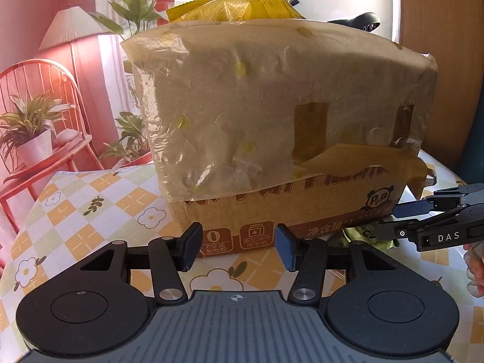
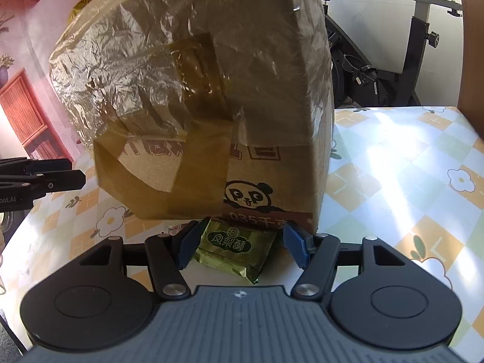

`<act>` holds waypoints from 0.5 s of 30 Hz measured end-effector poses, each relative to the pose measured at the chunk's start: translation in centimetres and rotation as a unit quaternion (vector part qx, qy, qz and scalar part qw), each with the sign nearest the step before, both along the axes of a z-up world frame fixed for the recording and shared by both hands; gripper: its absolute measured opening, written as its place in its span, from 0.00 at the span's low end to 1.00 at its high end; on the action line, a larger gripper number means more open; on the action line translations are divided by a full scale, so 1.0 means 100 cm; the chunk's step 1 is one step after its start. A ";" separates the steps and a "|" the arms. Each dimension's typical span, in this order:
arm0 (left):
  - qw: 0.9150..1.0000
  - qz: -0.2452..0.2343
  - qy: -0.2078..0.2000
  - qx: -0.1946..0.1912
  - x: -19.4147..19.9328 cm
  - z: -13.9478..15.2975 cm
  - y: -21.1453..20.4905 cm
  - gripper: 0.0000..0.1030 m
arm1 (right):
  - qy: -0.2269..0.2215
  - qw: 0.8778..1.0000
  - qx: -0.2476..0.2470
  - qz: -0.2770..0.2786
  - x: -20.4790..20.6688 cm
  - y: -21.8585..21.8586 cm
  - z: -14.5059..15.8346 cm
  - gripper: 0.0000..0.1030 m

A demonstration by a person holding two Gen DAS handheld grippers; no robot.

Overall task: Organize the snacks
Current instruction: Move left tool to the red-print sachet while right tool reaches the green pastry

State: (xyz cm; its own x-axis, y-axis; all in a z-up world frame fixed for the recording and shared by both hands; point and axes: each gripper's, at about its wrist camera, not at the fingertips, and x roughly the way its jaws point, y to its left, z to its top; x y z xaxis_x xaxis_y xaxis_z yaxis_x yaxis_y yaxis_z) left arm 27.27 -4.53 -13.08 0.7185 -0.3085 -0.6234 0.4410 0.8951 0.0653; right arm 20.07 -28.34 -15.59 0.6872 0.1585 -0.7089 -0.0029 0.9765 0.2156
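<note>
Left tool [image 1: 239, 249]: jaws stand apart, nothing between them, aimed at the lower face of the cardboard box [image 1: 272, 115] on the tabletop [image 1: 90, 211]. The box is brown corrugated board, upper part wrapped in wrinkled clear film and tape, with a panda print and printed icons near the base; yellow snack bags [image 1: 242, 6] stick out of its open top. Judgement: the box is stiff but bulky, the film is likely slick, and its weight cannot be told, so it is better pushed or steadied by its walls than pinched. Right tool [image 2: 242, 246]: jaws apart, pads either side of the green snack packet [image 2: 236, 249] and not seen pressing on it. The packet lies flat on the tabletop just in front of the box, at its lower right corner, possibly touching it. It is a small pillow-type foil wrapper, olive green with pale lettering and crimped ends. Judgement: light, glossy and somewhat slippery, contents probably a crumbly pastry, so grip gently across the body's two long sides, not the thin end seals.
</note>
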 end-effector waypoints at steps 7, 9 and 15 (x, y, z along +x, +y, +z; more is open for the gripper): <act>1.000 0.020 0.015 -0.010 0.015 -0.012 0.010 0.54 | 0.004 1.000 -0.011 0.020 0.008 0.011 -0.013 0.74; 1.000 0.021 0.017 -0.014 0.017 -0.013 0.009 0.54 | 0.010 1.000 -0.021 0.020 0.009 0.017 -0.018 0.74; 0.999 0.008 0.025 -0.031 0.012 -0.016 0.000 0.54 | 0.016 0.999 -0.030 -0.012 0.005 0.025 -0.023 0.74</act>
